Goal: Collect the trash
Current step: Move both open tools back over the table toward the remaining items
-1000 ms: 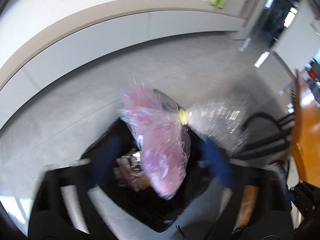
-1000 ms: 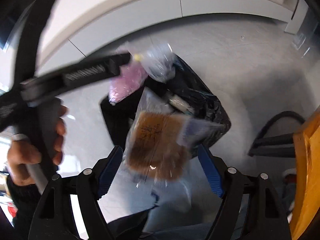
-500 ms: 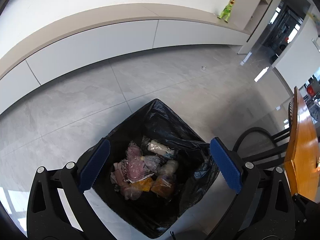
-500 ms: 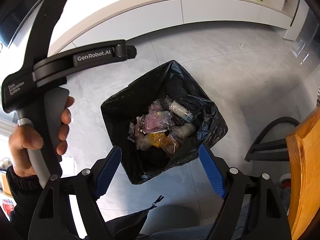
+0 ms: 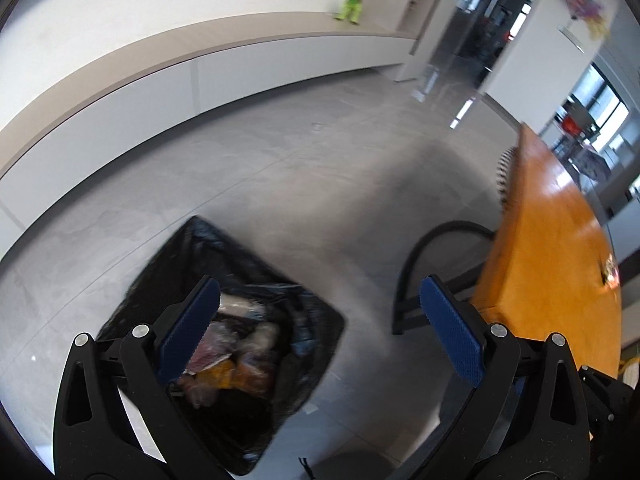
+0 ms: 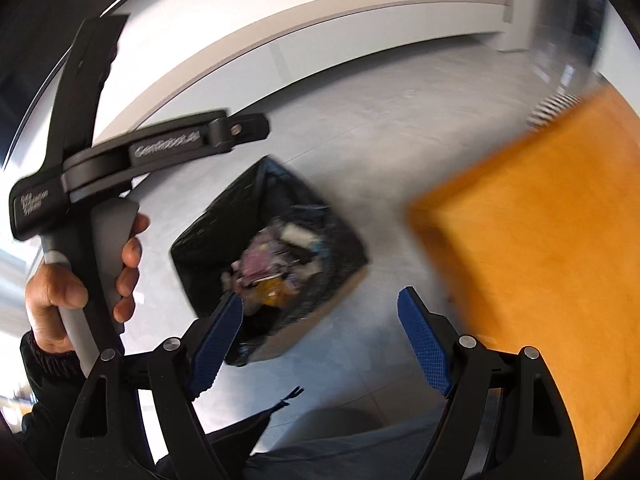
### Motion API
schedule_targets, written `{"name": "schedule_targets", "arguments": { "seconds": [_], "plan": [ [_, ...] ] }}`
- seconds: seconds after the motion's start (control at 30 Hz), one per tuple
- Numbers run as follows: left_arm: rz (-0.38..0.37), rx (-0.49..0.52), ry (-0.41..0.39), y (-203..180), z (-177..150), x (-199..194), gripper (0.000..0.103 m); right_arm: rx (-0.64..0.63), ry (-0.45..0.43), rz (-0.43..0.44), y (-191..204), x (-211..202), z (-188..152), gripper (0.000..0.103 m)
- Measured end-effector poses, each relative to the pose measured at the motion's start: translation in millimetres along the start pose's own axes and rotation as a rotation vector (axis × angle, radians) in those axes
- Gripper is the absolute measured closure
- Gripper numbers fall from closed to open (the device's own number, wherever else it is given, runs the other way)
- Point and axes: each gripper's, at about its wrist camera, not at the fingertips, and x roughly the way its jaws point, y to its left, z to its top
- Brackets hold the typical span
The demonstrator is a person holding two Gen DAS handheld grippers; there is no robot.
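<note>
Left wrist view: the left gripper (image 5: 318, 326) has its blue pads spread wide with nothing between them, only bare floor showing in the gap. One pad overlaps the near corner of the black-lined bin (image 5: 224, 320) in the picture, though it hangs above it rather than touching. Inside the bin lies the trash (image 5: 236, 356), a heap of clear, pink and yellow wrappers that looks settled on the bottom; I judge the drop already made, which would explain the empty, parted fingers.

In the right wrist view the right gripper (image 6: 320, 342) is likewise wide apart and empty, its left pad over the bin's near rim. Beside the bin, further left, a person's hand (image 6: 76, 284) grips the handle of the left tool, whose arm reaches out above the floor just short of the bin's far corner.

Right of the bin stands the orange wooden table (image 5: 560, 264), with a dark curved chair frame (image 5: 432, 248) between the two. Both views are smeared, so fine detail of the wrappers cannot be told. With both grippers free, the table is the likely place to look for more litter; a small item (image 5: 610, 274) sits on it, too blurred to identify.
</note>
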Motion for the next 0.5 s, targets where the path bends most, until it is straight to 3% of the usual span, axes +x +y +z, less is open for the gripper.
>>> {"name": "schedule_targets", "arguments": {
  "seconds": [0.5],
  "plan": [
    [-0.197,0.303,0.096,-220,6,48,0.006,0.343,-0.134,-0.16,-198,-98,-44,0.022]
  ]
}}
